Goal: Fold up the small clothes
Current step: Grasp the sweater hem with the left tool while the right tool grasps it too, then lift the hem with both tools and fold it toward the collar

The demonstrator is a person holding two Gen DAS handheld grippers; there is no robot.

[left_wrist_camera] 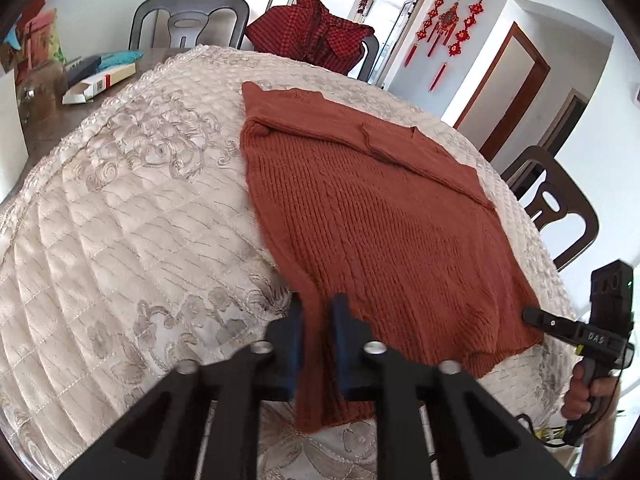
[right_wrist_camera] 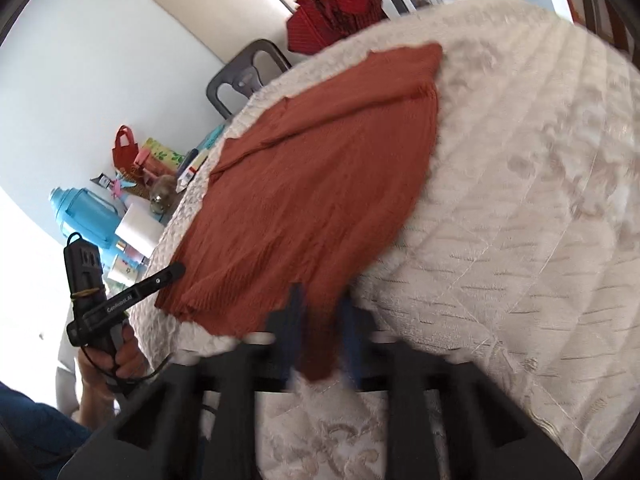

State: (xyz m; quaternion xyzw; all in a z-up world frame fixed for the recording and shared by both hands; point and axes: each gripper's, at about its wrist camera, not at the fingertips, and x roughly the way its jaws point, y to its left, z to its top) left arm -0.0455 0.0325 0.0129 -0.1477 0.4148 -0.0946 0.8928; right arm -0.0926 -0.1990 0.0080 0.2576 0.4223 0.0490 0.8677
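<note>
Knit wool on quilted satin, matt plastic tools

I see the rust sweater (left_wrist_camera: 384,216) as a coarse ribbed knit, matt and a little fuzzy; under it the cream table cover (left_wrist_camera: 120,216) is quilted cloth with a faint sheen and raised embroidery. My left gripper (left_wrist_camera: 316,344) looks like matt black plastic with dull blue pads and shiny metal pins; the right gripper (right_wrist_camera: 320,332) looks the same, though blurred. The chair (left_wrist_camera: 188,20) reads as smooth, semi-gloss grey plastic.

One rust-orange knitted sweater (left_wrist_camera: 384,216), one red checked garment (left_wrist_camera: 312,36), perhaps three dark plastic chairs (left_wrist_camera: 188,20), and two black two-finger grippers (left_wrist_camera: 316,320).
</note>
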